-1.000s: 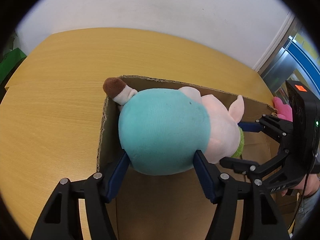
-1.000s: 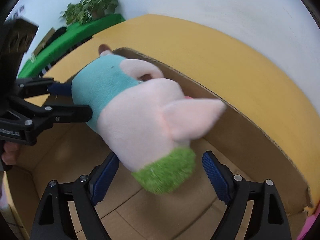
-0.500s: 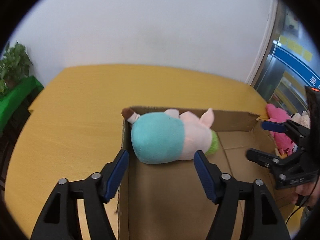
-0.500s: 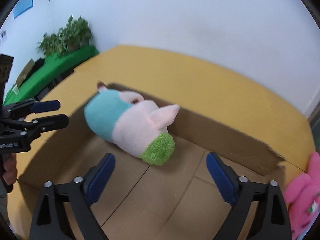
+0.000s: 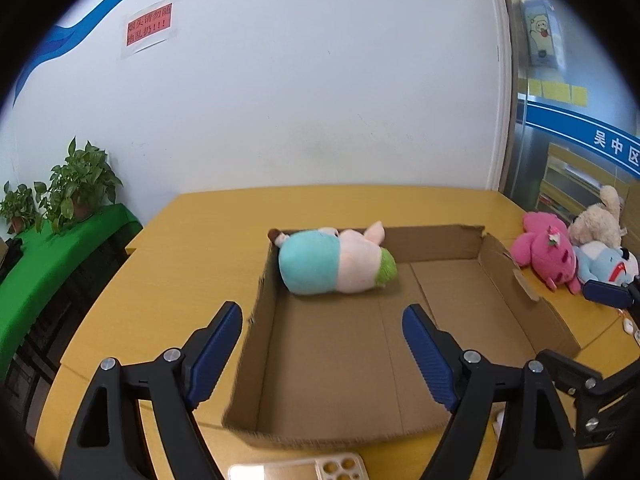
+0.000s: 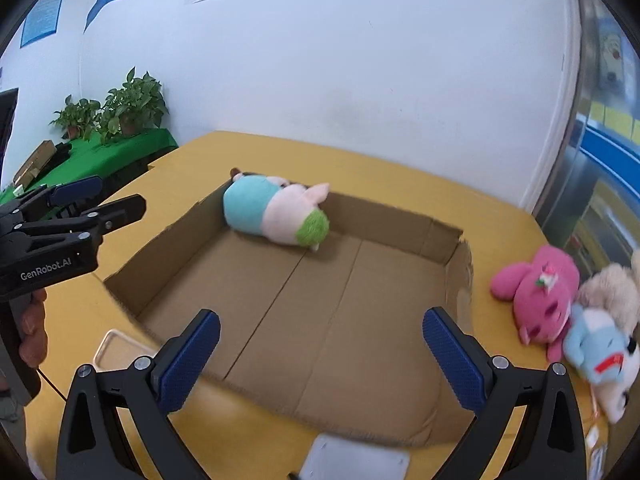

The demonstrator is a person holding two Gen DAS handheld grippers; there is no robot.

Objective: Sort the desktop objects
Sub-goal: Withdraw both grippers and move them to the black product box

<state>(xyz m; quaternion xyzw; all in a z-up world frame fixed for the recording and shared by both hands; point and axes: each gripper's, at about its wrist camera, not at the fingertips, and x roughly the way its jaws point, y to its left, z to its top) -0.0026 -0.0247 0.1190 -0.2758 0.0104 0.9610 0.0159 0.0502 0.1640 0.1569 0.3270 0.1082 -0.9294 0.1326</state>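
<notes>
Release is done: a second ago both grippers were clamped round the pig point(image 5: 335, 264), and now it lies on its side in the far left corner of the box point(image 5: 496, 254), touching the left and far walls, while the left gripper point(image 5: 322, 354) and right gripper point(image 6: 320, 356) have drawn back to the near edge of the box with their jaws spread wide and nothing between them. That reads as one toy sorted and both tools free for the next. Three more toys wait in a heap on the table point(image 5: 180, 256) just beyond the right wall of the box: a pink plush point(image 6: 540, 292), a cream plush point(image 6: 612, 288) behind it, and a blue plush point(image 6: 600, 344) nearest the right gripper, all touching one another. The rest of the box floor is bare cardboard, so there is room for them. On the yellow table by the near edge of the box lie a phone case point(image 5: 298, 468) and a grey plate point(image 6: 356, 460), both cut off by the frame. The room has a white wall point(image 5: 320, 100) with a red notice point(image 5: 149, 25), potted plants point(image 5: 76, 188) on a green-covered stand to the left, and a glass door point(image 5: 572, 120) to the right.
</notes>
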